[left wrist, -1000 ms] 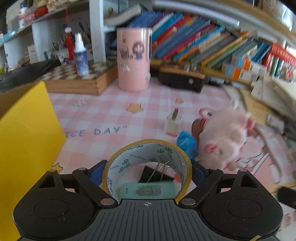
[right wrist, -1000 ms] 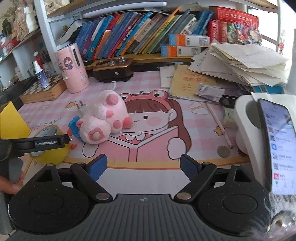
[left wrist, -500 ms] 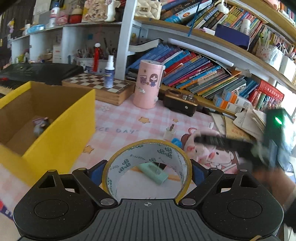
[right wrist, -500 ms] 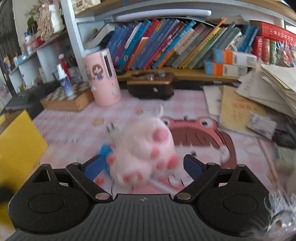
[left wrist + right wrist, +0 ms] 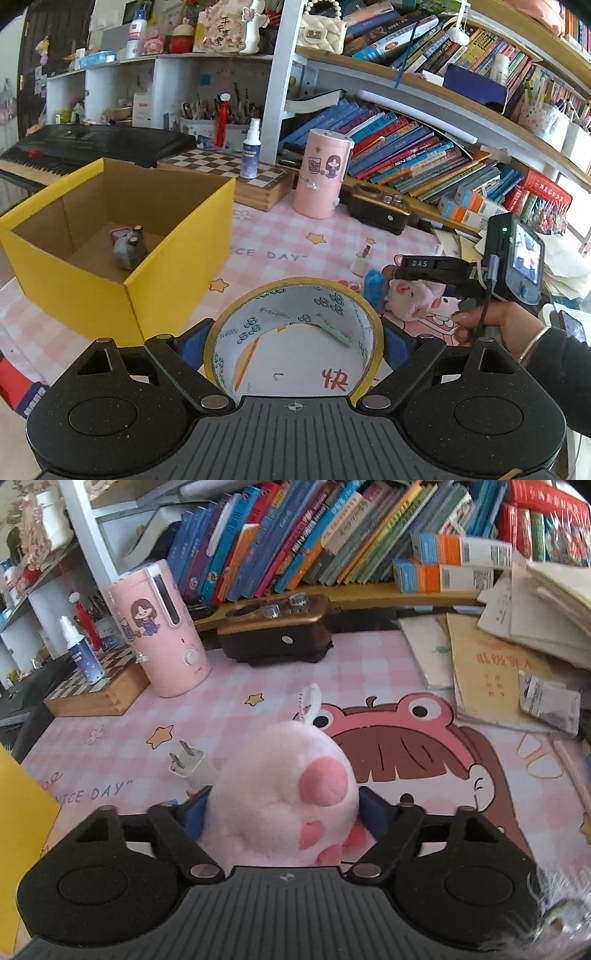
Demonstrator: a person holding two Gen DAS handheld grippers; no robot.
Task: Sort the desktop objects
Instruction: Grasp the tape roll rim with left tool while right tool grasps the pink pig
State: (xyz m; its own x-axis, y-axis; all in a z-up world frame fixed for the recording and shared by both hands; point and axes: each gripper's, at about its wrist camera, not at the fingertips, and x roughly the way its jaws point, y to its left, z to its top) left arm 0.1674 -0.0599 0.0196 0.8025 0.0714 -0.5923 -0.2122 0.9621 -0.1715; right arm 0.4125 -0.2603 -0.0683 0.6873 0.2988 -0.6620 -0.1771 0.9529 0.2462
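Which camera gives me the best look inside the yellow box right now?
The left wrist view. It looks down into the open yellow box, showing its cardboard floor and one small grey object lying there. The right wrist view catches only a sliver of the box's yellow wall at its left edge, nothing of the inside.

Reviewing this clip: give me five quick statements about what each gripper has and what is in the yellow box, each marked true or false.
1. The left gripper holds a roll of tape. True.
2. The yellow cardboard box is empty. False: a small grey toy lies inside it.
3. The pink plush toy sits between the right gripper pads. True; its jaws have just been closing on it.
4. The spray bottle stands on the chessboard box. True.
5. The white plug adapter is in the right gripper. False: it lies on the pink desk mat.
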